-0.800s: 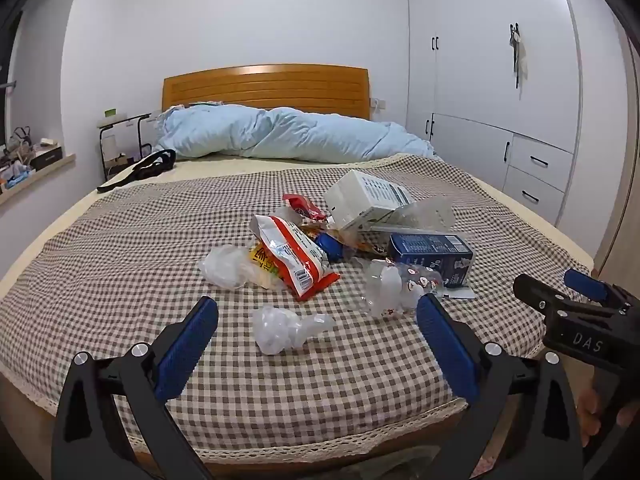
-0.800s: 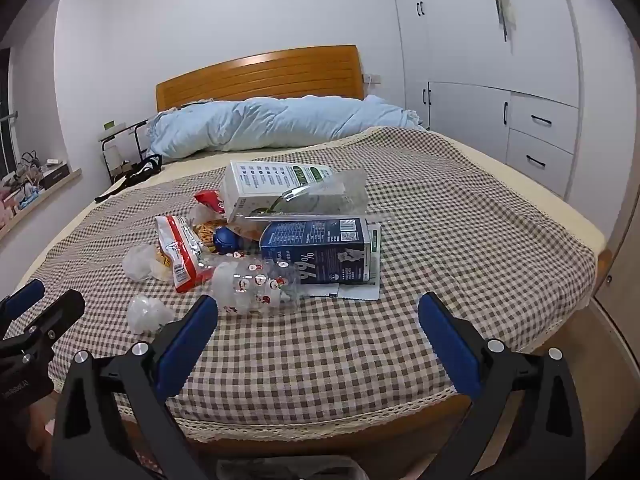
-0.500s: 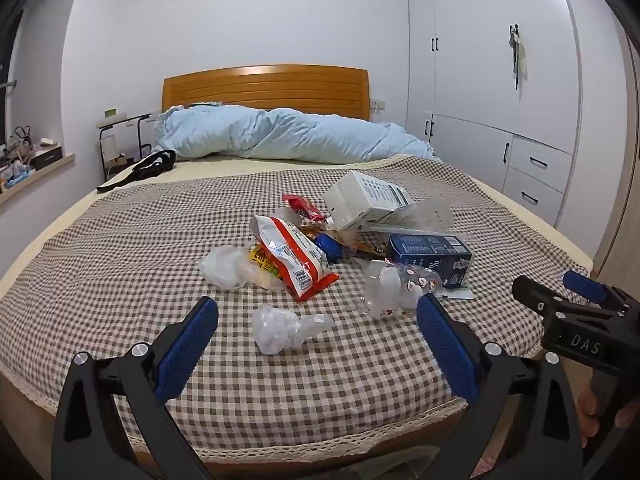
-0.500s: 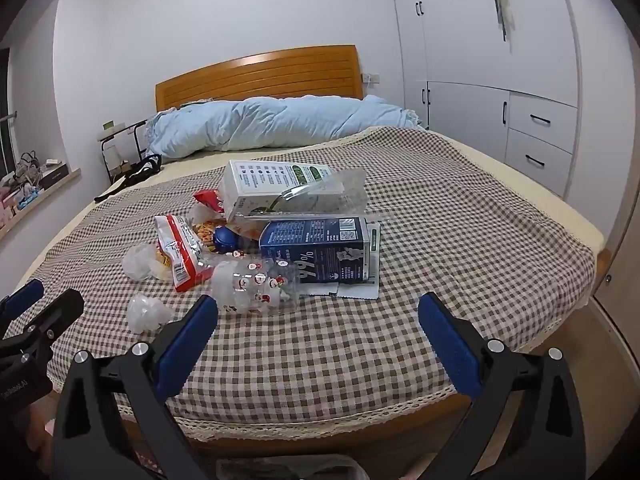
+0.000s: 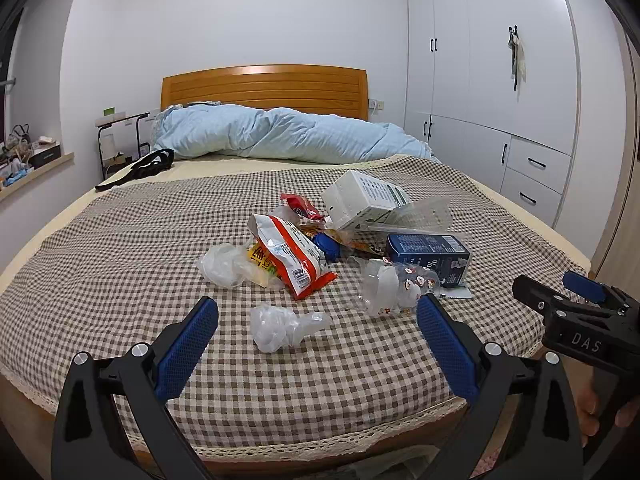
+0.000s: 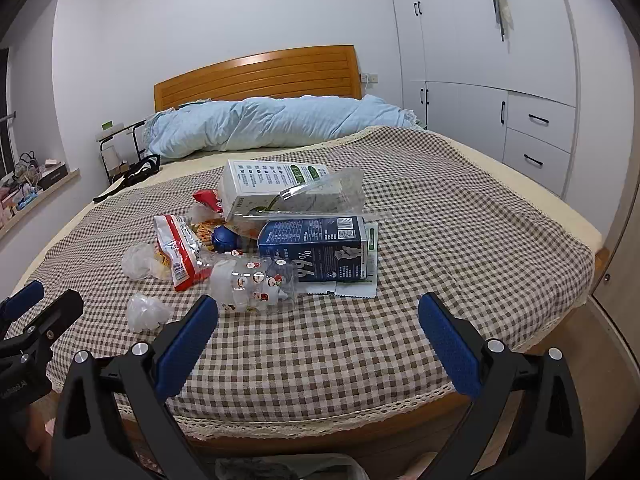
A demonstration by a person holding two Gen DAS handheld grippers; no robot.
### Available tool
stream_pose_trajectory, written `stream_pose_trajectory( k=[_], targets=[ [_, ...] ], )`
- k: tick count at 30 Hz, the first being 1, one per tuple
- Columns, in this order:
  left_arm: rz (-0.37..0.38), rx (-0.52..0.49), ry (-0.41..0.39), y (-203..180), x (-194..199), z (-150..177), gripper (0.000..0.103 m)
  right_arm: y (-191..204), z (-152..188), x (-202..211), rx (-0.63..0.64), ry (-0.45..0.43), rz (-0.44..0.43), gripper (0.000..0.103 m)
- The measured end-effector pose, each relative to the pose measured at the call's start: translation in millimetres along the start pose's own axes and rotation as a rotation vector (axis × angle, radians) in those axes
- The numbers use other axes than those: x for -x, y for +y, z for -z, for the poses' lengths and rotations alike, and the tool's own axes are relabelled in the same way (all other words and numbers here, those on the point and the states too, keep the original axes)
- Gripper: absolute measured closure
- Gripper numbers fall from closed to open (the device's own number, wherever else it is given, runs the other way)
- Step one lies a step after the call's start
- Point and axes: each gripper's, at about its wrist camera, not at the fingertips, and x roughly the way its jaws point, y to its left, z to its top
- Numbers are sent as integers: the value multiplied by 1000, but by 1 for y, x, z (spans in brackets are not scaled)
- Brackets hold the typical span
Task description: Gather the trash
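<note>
Jaws on both grippers are standing wide apart with nothing between them: the left gripper is hovering over the foot of the bed, pointing at a crumpled clear plastic bag; the right gripper is hovering beside it, facing a clear bottle with red-and-white print. The trash is lying in a loose heap mid-bed on the checked bedspread: a red-and-white snack packet, a dark blue carton and a white box leaning on clear packaging.
</note>
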Motion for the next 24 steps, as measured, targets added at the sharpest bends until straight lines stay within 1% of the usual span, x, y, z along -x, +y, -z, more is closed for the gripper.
stream_pose_trajectory(
  k=[24],
  targets=[
    [-2,10,-9,4,1,0,7,1,-1,2,9,-7,3,7]
  ],
)
